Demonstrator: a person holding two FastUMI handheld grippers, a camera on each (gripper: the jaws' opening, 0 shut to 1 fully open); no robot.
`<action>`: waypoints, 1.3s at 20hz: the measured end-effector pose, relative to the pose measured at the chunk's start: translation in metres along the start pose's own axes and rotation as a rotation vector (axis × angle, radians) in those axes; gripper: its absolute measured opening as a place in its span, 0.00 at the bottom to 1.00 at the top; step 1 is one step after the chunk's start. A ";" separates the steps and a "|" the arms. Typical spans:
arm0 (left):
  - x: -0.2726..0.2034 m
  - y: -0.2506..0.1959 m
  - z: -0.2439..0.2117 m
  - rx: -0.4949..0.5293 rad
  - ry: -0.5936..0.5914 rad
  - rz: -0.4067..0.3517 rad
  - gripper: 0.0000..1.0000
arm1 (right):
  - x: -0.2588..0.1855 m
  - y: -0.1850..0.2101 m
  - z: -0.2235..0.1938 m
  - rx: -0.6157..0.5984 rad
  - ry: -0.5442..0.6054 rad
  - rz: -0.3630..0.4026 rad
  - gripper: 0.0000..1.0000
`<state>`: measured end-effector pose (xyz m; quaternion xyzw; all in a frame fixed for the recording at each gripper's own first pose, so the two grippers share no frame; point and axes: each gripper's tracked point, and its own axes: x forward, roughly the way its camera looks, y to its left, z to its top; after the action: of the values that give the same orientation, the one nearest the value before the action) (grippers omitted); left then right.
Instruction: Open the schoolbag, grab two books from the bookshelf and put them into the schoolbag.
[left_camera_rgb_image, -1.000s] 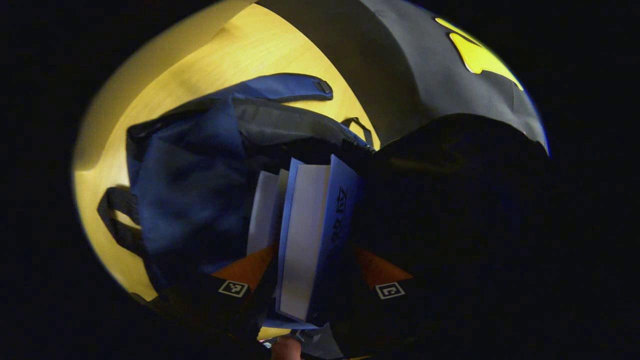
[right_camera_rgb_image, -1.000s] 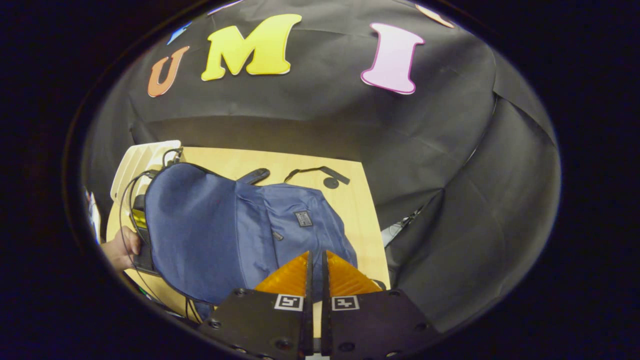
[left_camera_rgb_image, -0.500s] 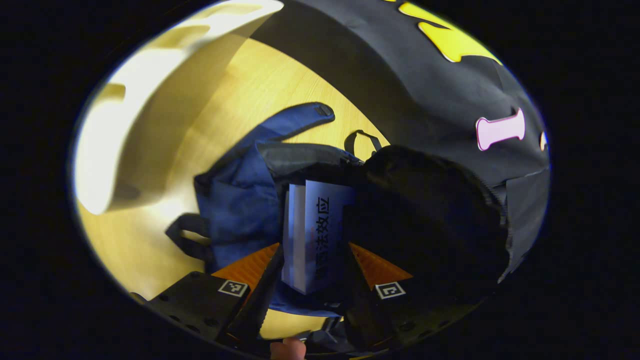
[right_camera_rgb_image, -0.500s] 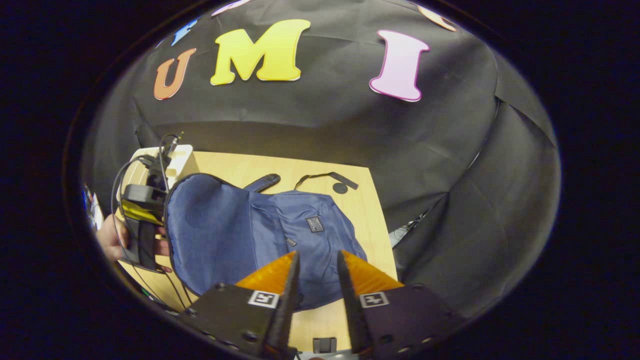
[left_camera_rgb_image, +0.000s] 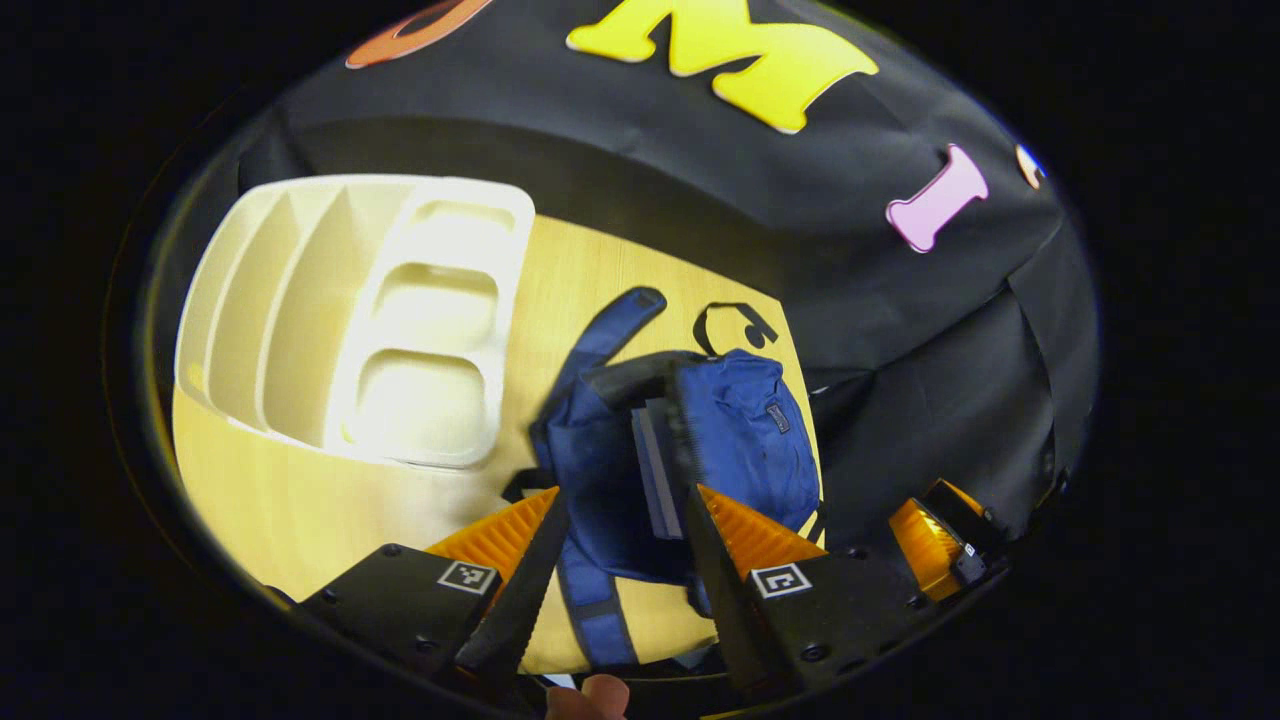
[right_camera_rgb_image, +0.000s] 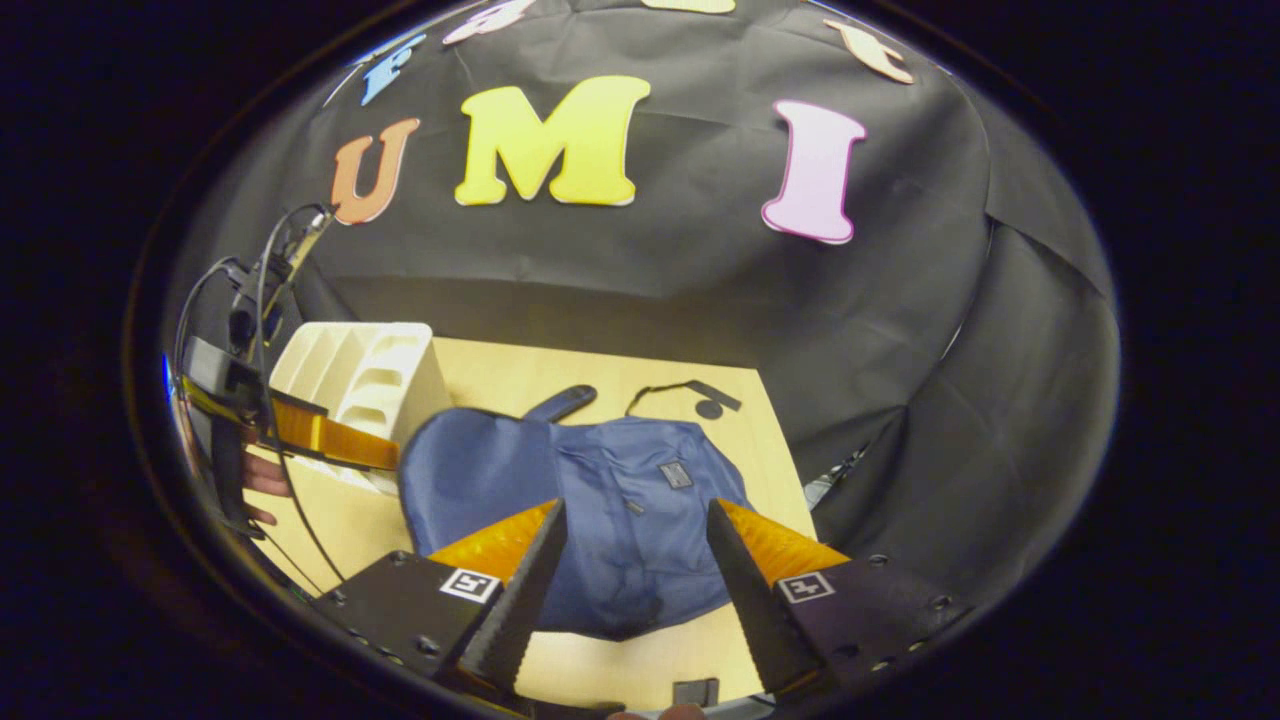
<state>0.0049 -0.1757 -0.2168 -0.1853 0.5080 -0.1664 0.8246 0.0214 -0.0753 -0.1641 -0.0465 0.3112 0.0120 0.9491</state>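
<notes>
Left gripper (left_camera_rgb_image: 620, 545): my fingers stand apart with nothing between them, hanging above the table.
Bookshelf (left_camera_rgb_image: 350, 320): pale rack at the left of the table (left_camera_rgb_image: 290, 500); the slots I can see look bare.
Schoolbag (left_camera_rgb_image: 740, 440): lies just right of the bookshelf, mouth gaping, with book edges (left_camera_rgb_image: 655, 470) showing inside.
Right gripper (right_camera_rgb_image: 630, 570): my fingers are spread wide and hold nothing, over the bag's front panel (right_camera_rgb_image: 640, 500).
Progress: I judge the books are in and only pulling clear is left.
Risk: a strap (left_camera_rgb_image: 610, 330) trails across the table, and the loose flap sits near my fingers. Either could snag on a low pass, dragging the bag and tipping the books out.
</notes>
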 end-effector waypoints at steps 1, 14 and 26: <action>-0.021 0.003 0.011 0.025 -0.047 0.013 0.77 | -0.006 0.012 0.006 0.010 -0.028 0.014 0.88; -0.305 0.024 0.103 0.203 -0.874 0.114 0.77 | -0.140 0.125 0.100 0.108 -0.523 0.136 0.96; -0.371 0.014 0.078 0.303 -1.114 0.232 0.81 | -0.191 0.131 0.108 0.139 -0.651 0.151 0.96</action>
<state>-0.0831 0.0185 0.0969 -0.0680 -0.0143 -0.0235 0.9973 -0.0755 0.0662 0.0254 0.0480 -0.0054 0.0754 0.9960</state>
